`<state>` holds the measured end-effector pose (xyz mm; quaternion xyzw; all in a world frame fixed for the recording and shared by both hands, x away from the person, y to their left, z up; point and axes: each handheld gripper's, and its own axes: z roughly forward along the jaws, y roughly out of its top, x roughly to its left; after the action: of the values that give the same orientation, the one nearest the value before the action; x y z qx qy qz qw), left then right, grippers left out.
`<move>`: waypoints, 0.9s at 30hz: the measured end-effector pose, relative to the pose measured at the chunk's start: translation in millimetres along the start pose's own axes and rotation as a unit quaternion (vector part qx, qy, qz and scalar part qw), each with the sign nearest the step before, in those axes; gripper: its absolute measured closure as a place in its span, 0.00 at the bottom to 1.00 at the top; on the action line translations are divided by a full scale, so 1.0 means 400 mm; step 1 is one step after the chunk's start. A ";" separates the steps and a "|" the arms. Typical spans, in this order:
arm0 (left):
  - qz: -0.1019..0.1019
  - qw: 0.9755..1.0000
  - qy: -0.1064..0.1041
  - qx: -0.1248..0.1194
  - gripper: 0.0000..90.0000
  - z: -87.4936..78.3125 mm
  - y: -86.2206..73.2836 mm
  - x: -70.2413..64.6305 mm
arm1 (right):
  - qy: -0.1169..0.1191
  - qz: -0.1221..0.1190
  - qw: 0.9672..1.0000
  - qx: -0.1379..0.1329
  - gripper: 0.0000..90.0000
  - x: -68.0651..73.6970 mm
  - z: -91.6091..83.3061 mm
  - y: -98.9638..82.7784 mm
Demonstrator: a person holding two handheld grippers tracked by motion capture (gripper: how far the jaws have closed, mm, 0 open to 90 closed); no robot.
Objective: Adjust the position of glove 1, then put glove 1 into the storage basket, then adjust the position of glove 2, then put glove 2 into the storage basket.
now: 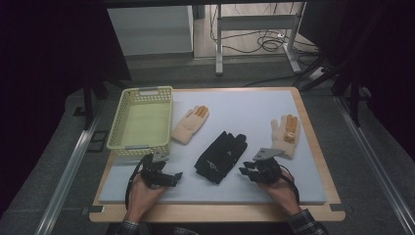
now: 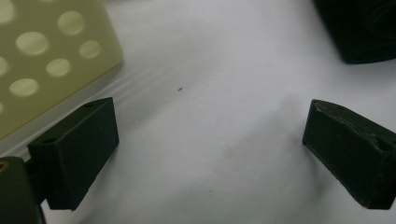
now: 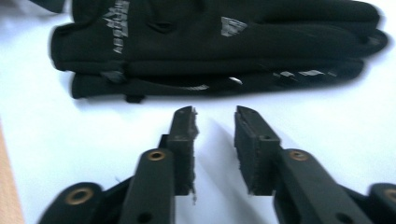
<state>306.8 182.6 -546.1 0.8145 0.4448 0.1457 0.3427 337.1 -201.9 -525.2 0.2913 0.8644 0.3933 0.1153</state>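
Setting: lab-type recording station, not a home. Wooden table [image 1: 313, 147] topped with a white foam mat [image 1: 244, 105], walled by dark curtains [image 1: 44, 73] left and right. Aluminium rails [image 1: 68, 171] flank the table on grey carpet. Far side: metal desk frame [image 1: 254, 29] with loose cables [image 1: 269, 41] on the floor.

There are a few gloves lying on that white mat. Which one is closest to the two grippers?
The black fabric glove pair in the middle, lying between the left gripper and right gripper. The two cream knitted gloves with orange fingertips lie farther back.
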 end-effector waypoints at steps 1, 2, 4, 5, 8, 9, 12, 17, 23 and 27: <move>0.001 1.000 -0.003 -0.004 0.04 -0.004 0.003 -0.002 | -0.005 0.004 1.000 -0.001 0.66 -0.006 -0.005 -0.004; 0.000 1.000 -0.006 -0.008 0.04 -0.008 0.006 -0.005 | -0.010 0.007 1.000 -0.002 0.64 -0.012 -0.011 -0.009; 0.001 1.000 -0.015 -0.011 0.03 -0.014 0.015 -0.010 | -0.020 0.012 1.000 -0.001 0.58 -0.024 -0.021 -0.018; 0.002 1.000 -0.020 -0.014 0.02 -0.016 0.020 -0.013 | -0.026 0.014 1.000 0.001 0.56 -0.031 -0.025 -0.022; 0.006 0.999 -0.035 -0.015 0.01 -0.018 0.040 -0.028 | -0.047 0.019 0.999 0.003 0.49 -0.049 -0.039 -0.034; 0.008 0.999 -0.039 -0.016 0.01 -0.018 0.047 -0.034 | -0.052 0.021 0.998 0.004 0.48 -0.055 -0.043 -0.038; 0.012 0.999 -0.047 -0.017 0.00 -0.016 0.063 -0.048 | -0.064 0.025 0.998 0.003 0.45 -0.066 -0.053 -0.046; 0.023 0.998 -0.065 -0.010 0.00 0.002 0.115 -0.078 | -0.100 0.037 0.994 0.004 0.39 -0.099 -0.083 -0.065; 0.031 0.997 -0.076 -0.005 0.00 0.025 0.158 -0.104 | -0.122 0.045 0.991 0.013 0.33 -0.126 -0.094 -0.086; 0.039 0.996 -0.082 0.003 0.00 0.045 0.187 -0.122 | -0.111 0.062 0.992 0.006 0.29 -0.140 -0.097 -0.093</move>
<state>336.0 106.8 -504.4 0.8417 0.3834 0.0902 0.3694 350.3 -278.3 -528.8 0.3864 0.8291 0.3597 0.1840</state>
